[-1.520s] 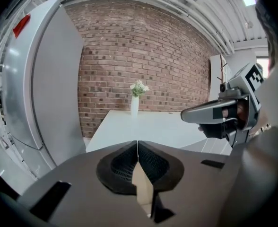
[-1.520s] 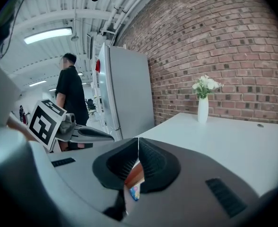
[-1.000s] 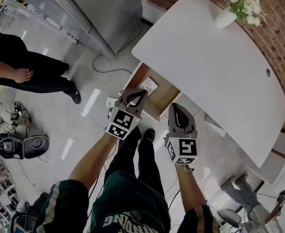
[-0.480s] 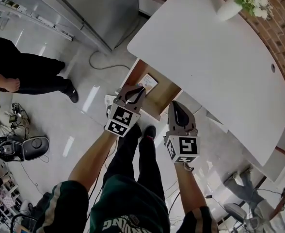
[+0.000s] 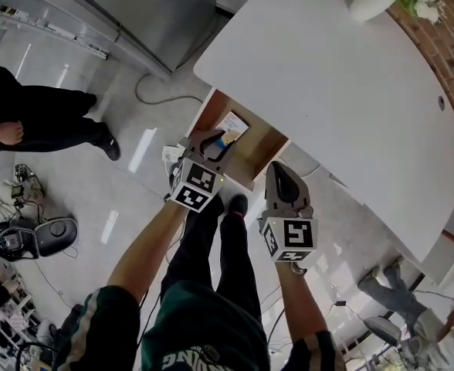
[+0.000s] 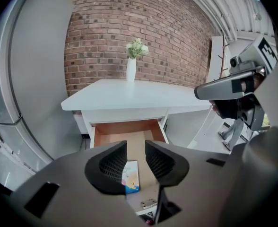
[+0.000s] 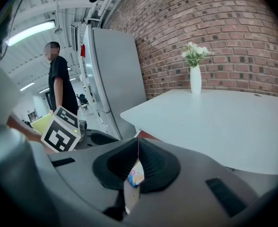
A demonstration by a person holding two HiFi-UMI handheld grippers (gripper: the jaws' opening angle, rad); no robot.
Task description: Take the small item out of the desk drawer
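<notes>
Brick wall (image 6: 129,32) at far side of room, pale glossy floor, tall grey cabinet (image 5: 150,14) at far left. White desk (image 5: 327,91) against the brick, with white vase of flowers (image 6: 131,69) upright at its far edge. Wooden drawer (image 5: 265,147) under desk's near left part, pulled open. Small item (image 6: 131,176), a flat white-and-blue card or packet with coloured print, lying flat on drawer bottom, left of centre and toward drawer's near front; also visible from head view (image 5: 232,126). Left gripper (image 5: 219,139) held over drawer's near front edge, pointing into drawer. In left gripper view (image 6: 135,148), jaws opening, parted by a narrow gap only; nothing pressed between the pads; small item seen through the gap, below and beyond the tips, apart from them. Right gripper (image 5: 279,172) just right of the left one, near drawer's right front corner, beside desk edge. In right gripper view (image 7: 138,141), jaws closed with tips together, holding nothing; a sliver of the small item visible far beyond, through the slit lower down. Marker cube (image 5: 194,188) on left gripper and marker cube (image 5: 291,236) on right gripper both facing up. Person in black (image 5: 42,114) standing at far left, well apart from desk. Grey cable (image 5: 154,99) looped on floor between cabinet and drawer.
</notes>
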